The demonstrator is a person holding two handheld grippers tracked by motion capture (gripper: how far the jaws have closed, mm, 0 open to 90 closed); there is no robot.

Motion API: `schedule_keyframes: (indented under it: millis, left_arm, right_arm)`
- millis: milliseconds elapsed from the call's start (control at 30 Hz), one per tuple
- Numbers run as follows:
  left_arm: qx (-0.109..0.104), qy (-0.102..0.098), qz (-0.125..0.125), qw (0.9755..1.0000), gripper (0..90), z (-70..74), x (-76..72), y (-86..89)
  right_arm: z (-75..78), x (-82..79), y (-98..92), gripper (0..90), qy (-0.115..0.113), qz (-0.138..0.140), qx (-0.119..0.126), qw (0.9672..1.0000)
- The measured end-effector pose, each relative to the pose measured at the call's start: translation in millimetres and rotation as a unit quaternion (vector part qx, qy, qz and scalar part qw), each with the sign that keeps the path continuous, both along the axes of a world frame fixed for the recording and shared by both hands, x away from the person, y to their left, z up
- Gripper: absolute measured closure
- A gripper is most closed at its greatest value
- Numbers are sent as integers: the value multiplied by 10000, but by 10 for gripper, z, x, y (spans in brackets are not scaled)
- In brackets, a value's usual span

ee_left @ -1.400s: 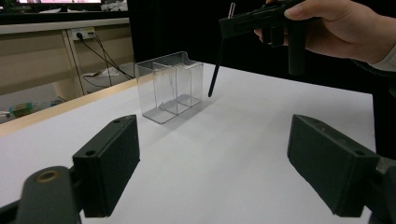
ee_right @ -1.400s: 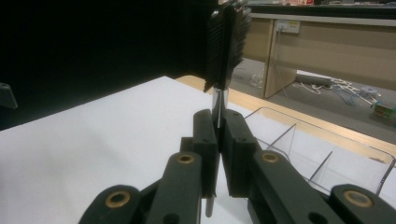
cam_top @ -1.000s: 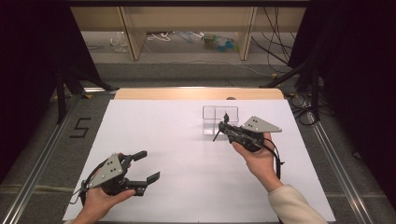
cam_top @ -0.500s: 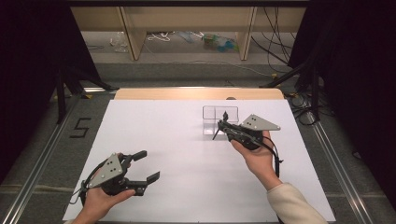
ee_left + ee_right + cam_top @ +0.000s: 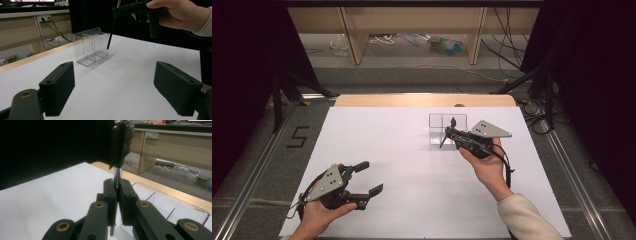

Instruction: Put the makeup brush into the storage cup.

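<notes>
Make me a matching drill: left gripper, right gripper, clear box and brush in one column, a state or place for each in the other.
Things:
1. left gripper
2. right gripper
3. clear box
4. brush

States or places:
A. standing empty on the white table, split into compartments
B. jaws wide apart, nothing between them
C. black, bristle end above the jaws
D. jaws shut on a thin handle

Pairs: 1-B, 2-D, 3-A, 4-C

Left gripper (image 5: 371, 177) sits low at 7 o'clock in the high view, held in the left hand (image 5: 319, 215), jaws spread wide, pointing toward 2 o'clock. Right gripper (image 5: 448, 132) at 2 o'clock, raised in the right hand (image 5: 484, 167), jaws clamped together, pointing toward 10 o'clock.
</notes>
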State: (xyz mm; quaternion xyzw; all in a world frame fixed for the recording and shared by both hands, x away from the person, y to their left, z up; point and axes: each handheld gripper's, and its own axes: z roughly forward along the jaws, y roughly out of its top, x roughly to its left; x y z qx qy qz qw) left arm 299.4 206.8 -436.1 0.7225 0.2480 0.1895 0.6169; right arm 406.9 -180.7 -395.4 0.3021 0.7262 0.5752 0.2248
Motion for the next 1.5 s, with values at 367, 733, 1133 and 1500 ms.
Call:
schedule_keyframes:
  millis: [367, 733, 1133, 1500]
  left_arm:
    - [2, 2, -5, 10000, 172, 0, 1, 2]
    - [-5, 5, -2, 10000, 173, -1, 3, 2]
    - [2, -7, -7, 10000, 173, -2, 7, 4]
    - [0, -8, -8, 10000, 173, -2, 10, 5]
  right_arm:
    - [16, 27, 12, 854, -42, 8, -27, 10000]
    - [26, 38, 37, 854, 51, 56, 34, 10000]
    - [33, 79, 47, 854, -69, 6, -45, 10000]
    - [61, 114, 57, 854, -109, -26, -28, 9999]
